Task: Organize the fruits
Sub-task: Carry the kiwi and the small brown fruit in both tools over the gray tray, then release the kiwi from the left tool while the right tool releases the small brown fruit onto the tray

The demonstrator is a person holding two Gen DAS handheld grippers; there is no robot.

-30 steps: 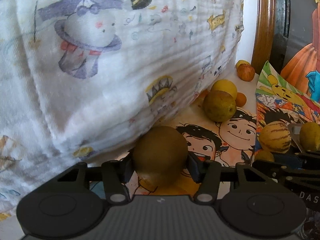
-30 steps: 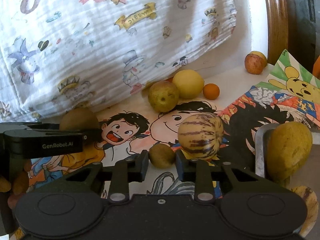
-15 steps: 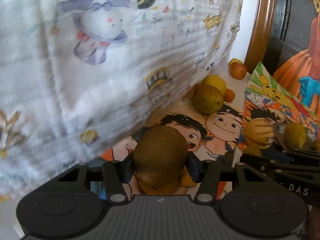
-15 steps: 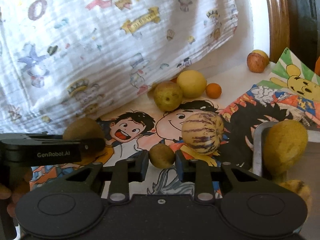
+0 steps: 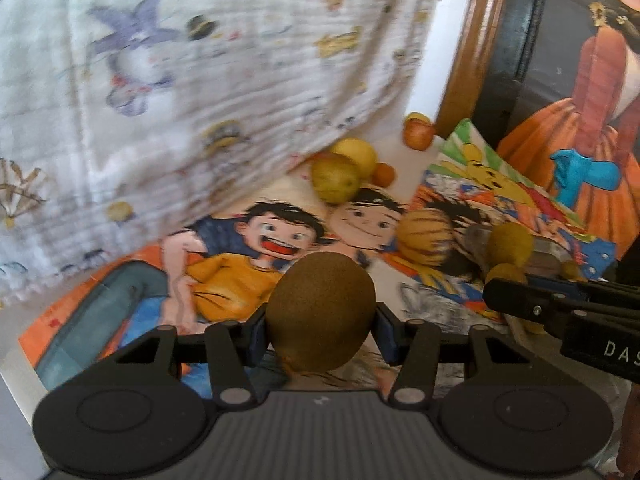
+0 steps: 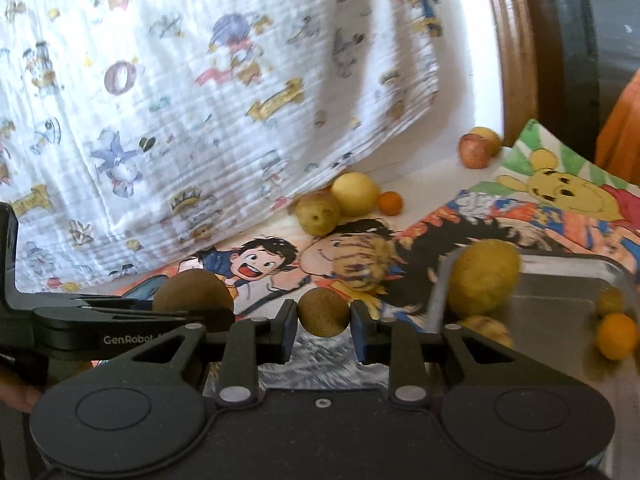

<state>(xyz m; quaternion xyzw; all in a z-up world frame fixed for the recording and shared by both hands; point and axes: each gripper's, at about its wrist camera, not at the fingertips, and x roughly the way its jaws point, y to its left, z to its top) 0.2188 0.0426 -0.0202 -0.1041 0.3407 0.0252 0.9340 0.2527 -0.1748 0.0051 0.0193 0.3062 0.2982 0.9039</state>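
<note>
My left gripper (image 5: 320, 330) is shut on a large brown kiwi (image 5: 320, 312), lifted above the cartoon mat. The same kiwi (image 6: 194, 294) shows at the left of the right wrist view. My right gripper (image 6: 324, 326) is shut on a small brown fruit (image 6: 324, 312). A metal tray (image 6: 560, 320) at the right holds a yellow-green fruit (image 6: 482, 282), a small orange fruit (image 6: 616, 336) and others. A striped melon (image 6: 360, 266) lies on the mat just left of the tray. At the back lie a green pear (image 6: 318, 214), a lemon (image 6: 354, 194) and a small orange (image 6: 390, 203).
A printed white cloth (image 6: 200, 100) hangs over the back and left. An apple (image 6: 476, 150) sits at the far corner by a wooden frame (image 6: 508, 60). A Winnie-the-Pooh picture (image 6: 560, 188) lies behind the tray. The right gripper's body (image 5: 560, 316) crosses the left wrist view.
Both grippers have pulled back and risen with their fruits held. The tray now shows far more in the right wrist view, and more of the mat is uncovered.
</note>
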